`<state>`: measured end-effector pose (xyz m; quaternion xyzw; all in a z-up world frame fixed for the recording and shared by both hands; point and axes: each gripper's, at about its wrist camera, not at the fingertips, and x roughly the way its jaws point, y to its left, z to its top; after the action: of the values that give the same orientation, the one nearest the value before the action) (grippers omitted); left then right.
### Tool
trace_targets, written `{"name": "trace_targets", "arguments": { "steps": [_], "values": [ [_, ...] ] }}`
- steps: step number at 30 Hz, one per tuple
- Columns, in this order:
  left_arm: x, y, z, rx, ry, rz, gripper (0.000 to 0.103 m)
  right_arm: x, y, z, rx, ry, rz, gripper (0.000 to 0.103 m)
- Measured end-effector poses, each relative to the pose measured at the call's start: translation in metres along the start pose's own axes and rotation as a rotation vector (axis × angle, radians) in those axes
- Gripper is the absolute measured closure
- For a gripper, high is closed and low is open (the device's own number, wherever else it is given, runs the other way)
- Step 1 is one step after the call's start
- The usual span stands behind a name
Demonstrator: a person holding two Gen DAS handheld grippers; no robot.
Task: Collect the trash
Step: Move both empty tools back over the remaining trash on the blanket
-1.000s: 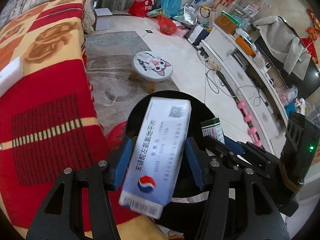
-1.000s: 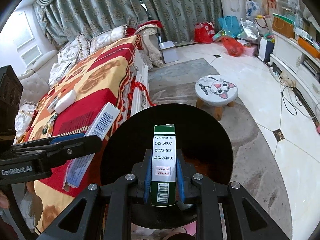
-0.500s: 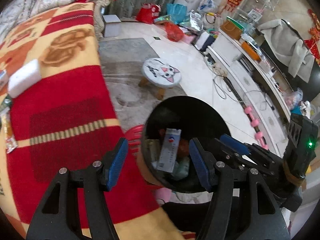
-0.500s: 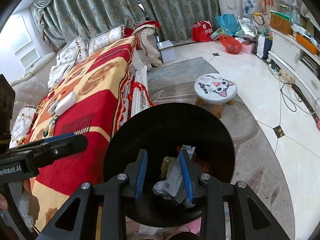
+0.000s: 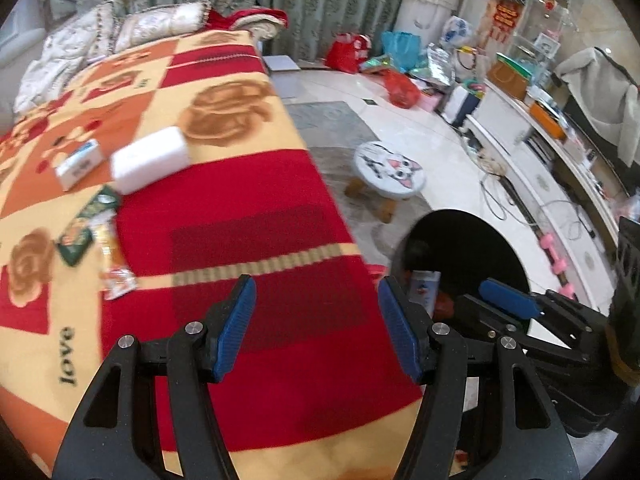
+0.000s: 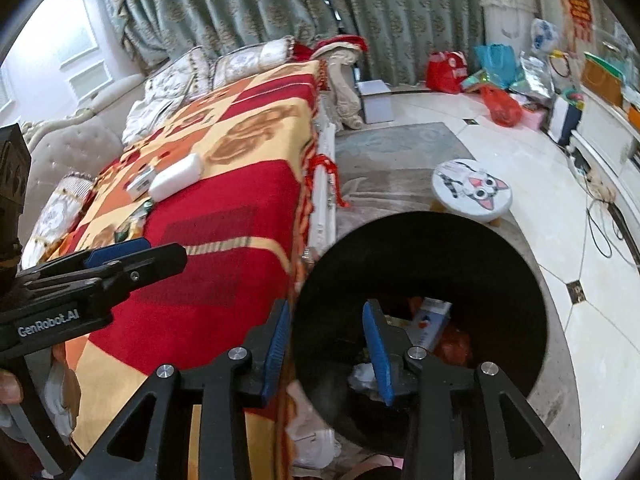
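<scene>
Living room, red-and-yellow blanket [image 5: 248, 240] over the sofa, black bin [image 6: 420, 264] on the floor beside it.

Left wrist view: left gripper [image 5: 316, 324] hangs over the blanket, jaws wide with nothing between them; a white foam block [image 5: 150, 164], a small box [image 5: 78, 164] and some wrappers [image 5: 90, 224], a bit blurry, lie further up. Right wrist view: right gripper [image 6: 326, 350] straddles the bin rim, jaws have just been opening, empty; a white-blue carton [image 6: 430, 322] sits in the bin among other trash.
</scene>
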<state>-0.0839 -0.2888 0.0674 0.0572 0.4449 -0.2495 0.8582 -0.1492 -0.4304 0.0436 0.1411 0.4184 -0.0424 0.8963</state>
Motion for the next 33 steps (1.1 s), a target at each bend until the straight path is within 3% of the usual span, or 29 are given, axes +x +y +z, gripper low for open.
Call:
{"name": "trace_targets", "arguments": {
  "steps": [15, 20, 26, 33],
  "values": [
    [-0.022, 0.119, -0.012, -0.116, -0.027, 0.185, 0.041, 0.035, 0.081, 0.024, -0.124, 0.043, 0.091, 0.061],
    [-0.023, 0.164, -0.01, -0.169, -0.022, 0.228, 0.041, 0.064, 0.114, 0.037, -0.178, 0.085, 0.122, 0.051],
    [-0.024, 0.204, -0.01, -0.225, -0.017, 0.233, 0.041, 0.102, 0.144, 0.066, -0.193, 0.114, 0.156, 0.042],
    [-0.013, 0.231, -0.006, -0.253, 0.006, 0.177, 0.04, 0.146, 0.175, 0.121, -0.207, 0.11, 0.185, 0.029]
  ]
}}
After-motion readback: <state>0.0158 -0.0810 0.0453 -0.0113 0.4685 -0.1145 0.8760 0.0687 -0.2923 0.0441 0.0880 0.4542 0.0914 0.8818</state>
